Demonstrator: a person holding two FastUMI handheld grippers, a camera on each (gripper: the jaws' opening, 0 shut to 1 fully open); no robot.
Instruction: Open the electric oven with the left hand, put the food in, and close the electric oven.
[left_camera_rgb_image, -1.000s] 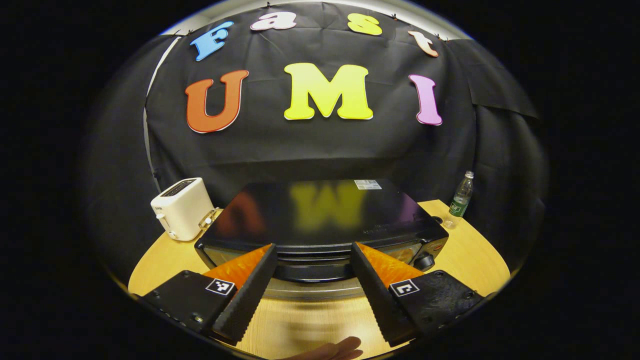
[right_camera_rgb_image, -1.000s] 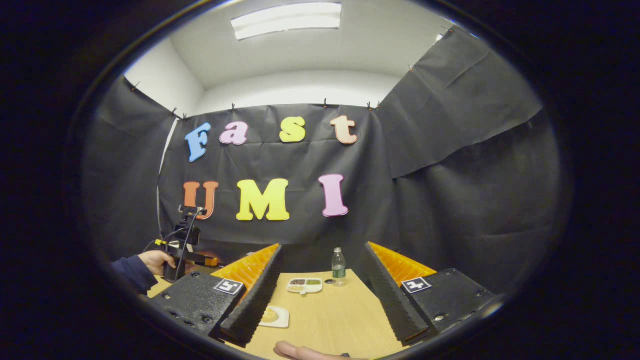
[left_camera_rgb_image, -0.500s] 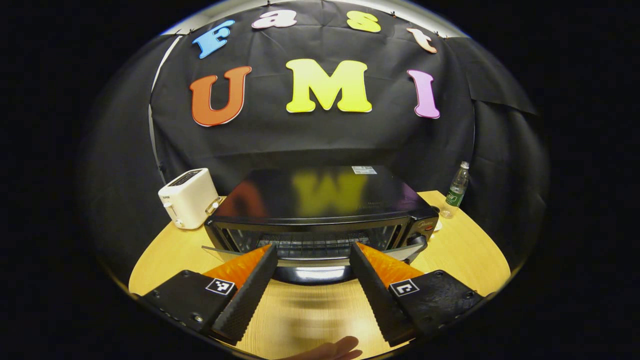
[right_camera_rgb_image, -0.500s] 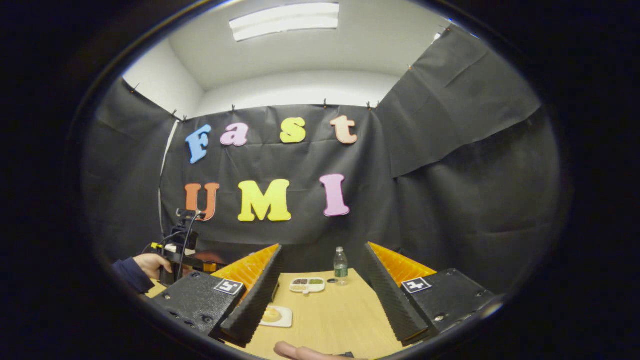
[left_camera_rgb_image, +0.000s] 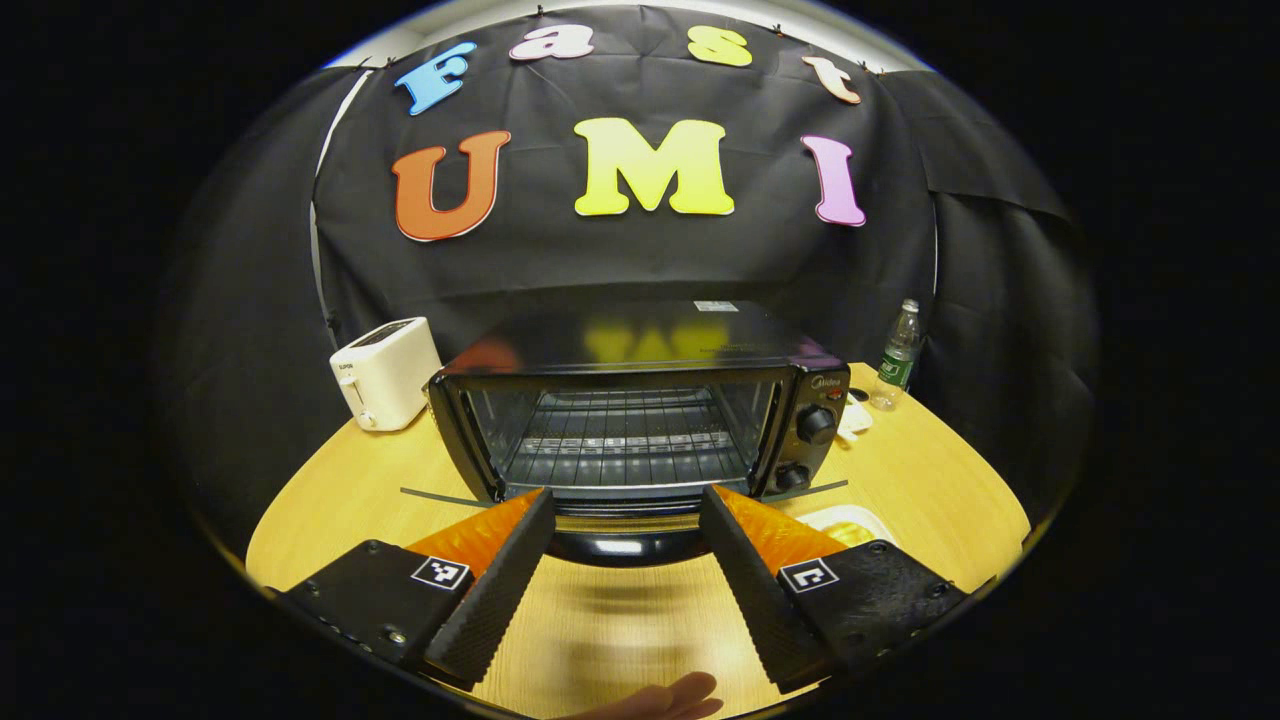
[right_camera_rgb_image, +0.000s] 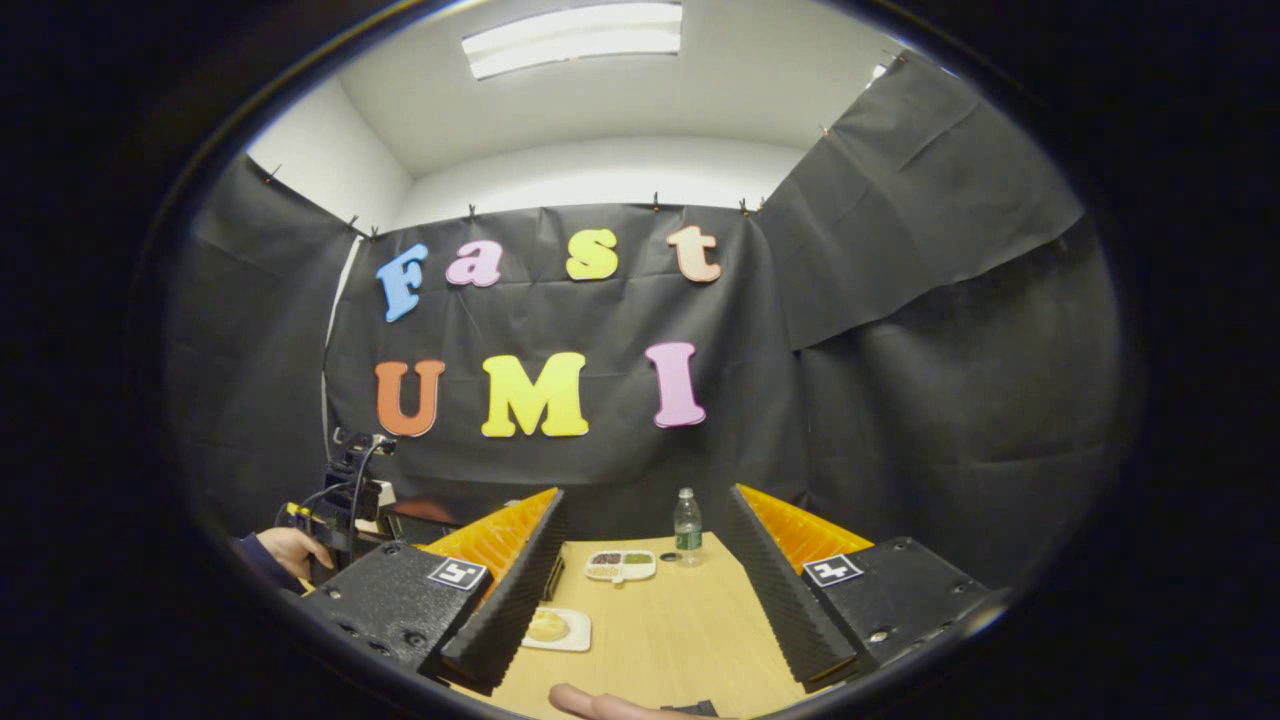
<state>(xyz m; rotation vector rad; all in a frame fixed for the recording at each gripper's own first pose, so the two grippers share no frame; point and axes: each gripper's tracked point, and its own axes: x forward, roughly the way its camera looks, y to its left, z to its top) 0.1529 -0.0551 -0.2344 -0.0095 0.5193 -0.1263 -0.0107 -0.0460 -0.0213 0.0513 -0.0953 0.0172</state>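
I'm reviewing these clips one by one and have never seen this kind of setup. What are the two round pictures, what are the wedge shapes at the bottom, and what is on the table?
No robot here: a person holds a two-finger gripper in each hand, and a fisheye camera rides on each. The wedges are that gripper's own fingers.

In the left gripper view, the left gripper is open and faces a black electric oven whose glass door is folded down, wire rack showing. The door's handle lies between the fingers; I cannot tell if they touch it. A white toaster stands on the wooden table, and a clear plastic bottle beyond the oven.

In the right gripper view, the right gripper is open and empty. Ahead lie a small white plate with yellowish food and a divided white dish.
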